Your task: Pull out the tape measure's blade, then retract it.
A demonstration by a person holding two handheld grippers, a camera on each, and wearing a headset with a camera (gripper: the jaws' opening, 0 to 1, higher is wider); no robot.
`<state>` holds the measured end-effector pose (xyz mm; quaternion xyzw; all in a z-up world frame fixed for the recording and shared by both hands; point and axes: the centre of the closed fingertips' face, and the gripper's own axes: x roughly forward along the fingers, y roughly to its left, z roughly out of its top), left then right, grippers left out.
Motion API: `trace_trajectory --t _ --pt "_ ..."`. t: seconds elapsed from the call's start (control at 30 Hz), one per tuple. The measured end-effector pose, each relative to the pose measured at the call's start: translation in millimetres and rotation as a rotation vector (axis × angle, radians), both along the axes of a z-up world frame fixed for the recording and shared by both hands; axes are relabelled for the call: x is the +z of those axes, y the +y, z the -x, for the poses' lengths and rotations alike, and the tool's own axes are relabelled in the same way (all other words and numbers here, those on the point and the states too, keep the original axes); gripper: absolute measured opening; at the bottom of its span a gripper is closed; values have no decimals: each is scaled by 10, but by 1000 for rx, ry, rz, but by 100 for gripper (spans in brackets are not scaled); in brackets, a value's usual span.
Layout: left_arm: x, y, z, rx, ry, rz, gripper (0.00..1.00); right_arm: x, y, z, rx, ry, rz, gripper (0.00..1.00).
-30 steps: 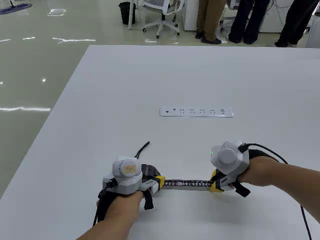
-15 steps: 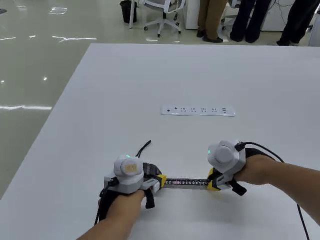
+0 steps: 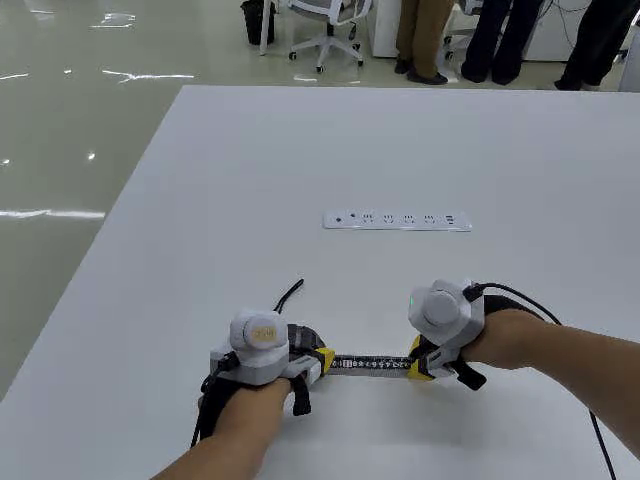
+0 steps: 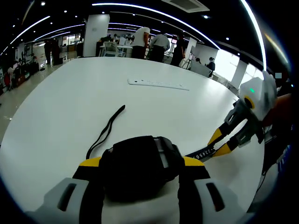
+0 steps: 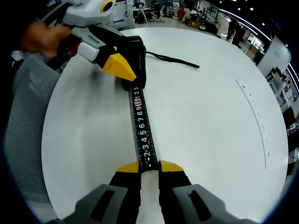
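Note:
A black tape measure case (image 4: 140, 179) sits between the yellow-tipped jaws of my left gripper (image 4: 141, 162), which is shut on it low on the white table (image 3: 300, 160). From the case (image 3: 300, 340) a short length of numbered blade (image 3: 370, 363) runs right, flat over the table. My right gripper (image 5: 149, 166) is shut on the blade's tip; the blade (image 5: 141, 122) reads to about 13 before it enters the case (image 5: 133, 56). In the head view the left gripper (image 3: 318, 362) and right gripper (image 3: 415, 368) stand close together. The case's black wrist strap (image 4: 107, 128) trails on the table.
A white power strip (image 3: 397, 221) lies mid-table beyond the grippers. The table's left edge (image 3: 110, 210) drops to a glossy floor. An office chair (image 3: 325, 25) and standing people (image 3: 420, 40) are past the far edge.
My right gripper has moved left toward the left gripper, still pinching the blade tip. The exposed blade is shorter. The left gripper and case hold about the same place.

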<state>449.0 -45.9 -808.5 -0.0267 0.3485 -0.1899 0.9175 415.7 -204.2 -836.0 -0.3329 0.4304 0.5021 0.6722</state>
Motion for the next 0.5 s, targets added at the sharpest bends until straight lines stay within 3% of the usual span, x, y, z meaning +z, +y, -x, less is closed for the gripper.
trace_trajectory --t 0.5 --pt "-1 -2 0 0 0 0 60 8 120 -7 12 -3 -8 13"
